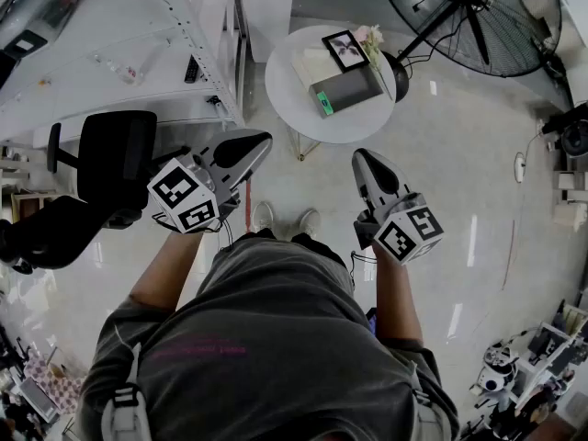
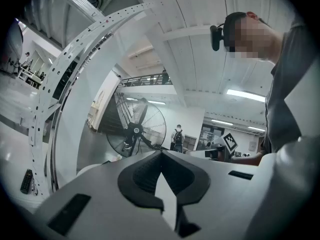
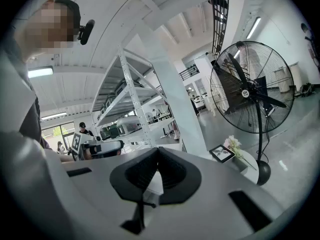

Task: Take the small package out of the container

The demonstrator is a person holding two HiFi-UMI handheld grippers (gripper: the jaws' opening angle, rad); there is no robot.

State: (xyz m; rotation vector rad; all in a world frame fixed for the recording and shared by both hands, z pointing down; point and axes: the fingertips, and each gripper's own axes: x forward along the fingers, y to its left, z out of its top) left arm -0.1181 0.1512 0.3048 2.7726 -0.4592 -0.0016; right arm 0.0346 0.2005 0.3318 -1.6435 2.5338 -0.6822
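The person stood on the near side of the round white table point(image 1: 308, 122), shoes point(image 1: 285, 220) just short of its base. Both tools were raised and aimed toward that table. The left gripper point(image 1: 259, 142) had its jaws closed together on nothing, and the right gripper point(image 1: 362, 159) was likewise pressed shut and empty. Glossy floor point(image 1: 441, 173) lay open between them and the table's near edge, and wide to the table's right. Left of the table a black chair point(image 1: 115, 154) and a white shelving rack point(image 1: 197, 44) crowded in, the rack's post just beside the rim. On the table sat the grey container point(image 1: 354, 88), with a small green package point(image 1: 323, 105) at its near left corner. Behind it were a picture frame point(image 1: 346, 50) and flowers point(image 1: 370, 37). Past the table's far right stood a big floor fan point(image 1: 469, 7), its dark base just beside the rim.
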